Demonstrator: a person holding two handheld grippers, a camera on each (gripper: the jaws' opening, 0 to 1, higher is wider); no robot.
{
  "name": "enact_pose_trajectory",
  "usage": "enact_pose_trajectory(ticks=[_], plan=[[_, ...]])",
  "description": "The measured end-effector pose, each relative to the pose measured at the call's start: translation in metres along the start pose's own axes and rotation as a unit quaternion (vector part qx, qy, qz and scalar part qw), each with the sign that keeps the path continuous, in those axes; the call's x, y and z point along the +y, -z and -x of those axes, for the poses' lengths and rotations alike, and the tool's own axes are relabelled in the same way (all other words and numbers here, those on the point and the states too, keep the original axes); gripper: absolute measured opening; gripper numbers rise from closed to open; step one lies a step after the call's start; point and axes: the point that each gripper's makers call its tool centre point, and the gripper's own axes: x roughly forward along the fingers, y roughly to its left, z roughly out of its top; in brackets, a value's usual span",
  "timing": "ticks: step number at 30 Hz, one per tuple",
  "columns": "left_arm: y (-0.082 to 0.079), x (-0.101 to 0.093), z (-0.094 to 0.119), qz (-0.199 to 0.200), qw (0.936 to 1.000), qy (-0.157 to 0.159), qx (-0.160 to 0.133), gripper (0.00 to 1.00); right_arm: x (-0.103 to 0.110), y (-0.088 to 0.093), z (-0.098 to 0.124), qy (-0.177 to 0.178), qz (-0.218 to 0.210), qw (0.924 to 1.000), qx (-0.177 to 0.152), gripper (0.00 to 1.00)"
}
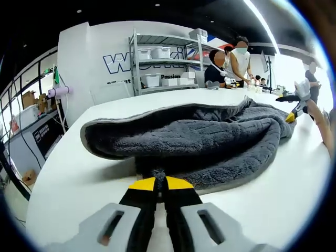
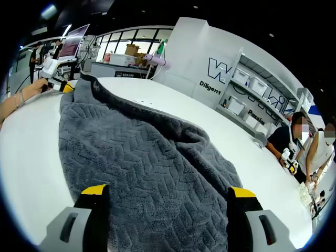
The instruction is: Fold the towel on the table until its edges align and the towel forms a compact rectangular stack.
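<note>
A dark grey towel (image 1: 199, 139) lies bunched along the white table (image 1: 73, 178), its near edge raised into a loose fold. My left gripper (image 1: 160, 184) is shut, its yellow-tipped jaws pinching a bit of the towel's near edge. In the right gripper view the towel (image 2: 142, 157) stretches away from me with its zigzag weave showing. My right gripper (image 2: 168, 191) is wide open just over the towel's end, one jaw on each side. The left gripper (image 2: 62, 85) and a person's hand hold the towel's far corner. The right gripper (image 1: 295, 102) shows at the towel's far right end.
Several people (image 1: 231, 63) stand at the table's far end with small items in front of them. A metal shelf with white bins (image 1: 163, 63) stands by the wall. Bare table (image 2: 31, 157) lies on both sides of the towel. A monitor (image 2: 73, 44) stands beyond the far edge.
</note>
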Motion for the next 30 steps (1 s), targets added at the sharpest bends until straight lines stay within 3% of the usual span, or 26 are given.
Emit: enact_pose_trajectory(ticks=[3, 8, 14, 23, 30], plan=[[-0.003, -0.001, 0.005, 0.003, 1.0, -0.005, 0.003, 0.05, 0.0, 0.0, 0.0, 0.0, 0.0, 1.0, 0.0, 0.97], [-0.032, -0.002, 0.025, 0.033, 0.9985, 0.012, -0.043, 0.04, 0.0, -0.001, 0.002, 0.001, 0.0, 1.0, -0.002, 0.97], [-0.056, 0.0, 0.049, 0.028, 0.9969, 0.015, -0.072, 0.05, -0.001, -0.002, 0.003, 0.003, 0.0, 1.0, -0.002, 0.97], [-0.096, 0.007, 0.093, 0.03, 0.9884, -0.003, -0.149, 0.05, -0.003, -0.001, 0.002, 0.005, 0.0, 1.0, -0.001, 0.97], [-0.117, 0.002, 0.116, 0.014, 0.9843, -0.011, -0.175, 0.05, -0.004, 0.0, 0.001, 0.005, -0.001, 1.0, 0.001, 0.97]])
